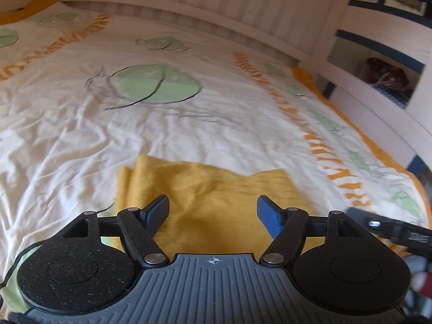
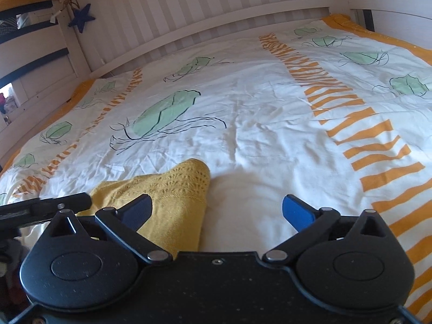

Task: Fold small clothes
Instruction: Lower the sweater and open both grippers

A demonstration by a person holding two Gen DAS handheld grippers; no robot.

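The left gripper (image 1: 213,213) hangs above the yellow knitted garment (image 1: 210,205) with its blue-padded fingers (image 1: 270,216) spread wide and nothing pinched between them; the knit shows through the gap, but the pads stand clear of it. The right gripper (image 2: 216,213) is spread wider, as far apart as it goes, and also holds nothing. Its left finger (image 2: 137,212) hangs over the lacy edge of the garment (image 2: 172,197), while its right finger is over bare bedcover beside the garment.

The garment lies folded and flat on the white bedcover (image 2: 256,124), at the near edge of the bed, well away from the slatted white headboard (image 2: 189,8). A printed green beetle (image 1: 156,83) sits beyond the garment, toward the headboard.

The orange bands (image 2: 351,124) printed on the bedcover may be lettering, but nothing can be read.
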